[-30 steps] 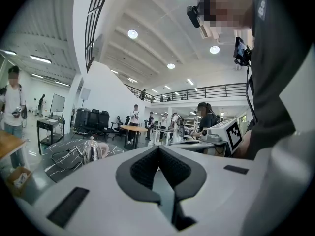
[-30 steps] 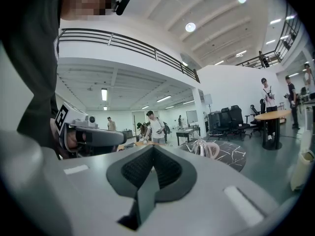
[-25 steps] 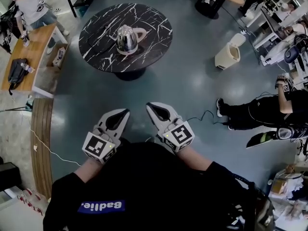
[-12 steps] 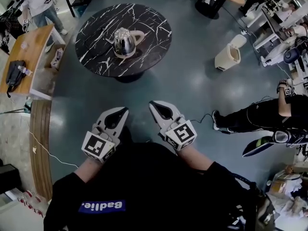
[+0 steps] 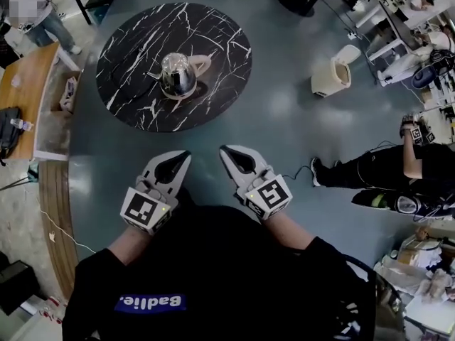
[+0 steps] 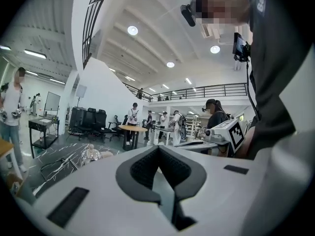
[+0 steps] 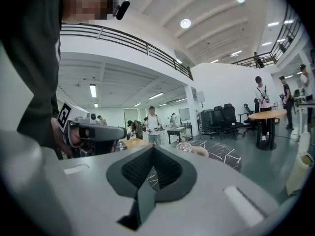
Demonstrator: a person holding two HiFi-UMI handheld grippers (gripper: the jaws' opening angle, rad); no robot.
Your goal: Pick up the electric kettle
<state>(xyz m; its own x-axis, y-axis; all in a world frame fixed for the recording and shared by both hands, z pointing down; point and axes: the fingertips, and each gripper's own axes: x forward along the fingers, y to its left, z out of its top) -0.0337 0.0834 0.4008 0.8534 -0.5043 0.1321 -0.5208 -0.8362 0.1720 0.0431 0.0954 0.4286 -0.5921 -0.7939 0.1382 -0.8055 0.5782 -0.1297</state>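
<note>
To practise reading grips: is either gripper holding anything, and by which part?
Nothing is held. The left gripper and right gripper are shut and empty; the electric kettle stands untouched on the marble table.

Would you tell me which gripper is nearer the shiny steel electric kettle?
Left, narrowly. The left gripper is almost in line with the shiny steel electric kettle; the right gripper sits off to its right. Both are well short of the round black marble table.
</note>
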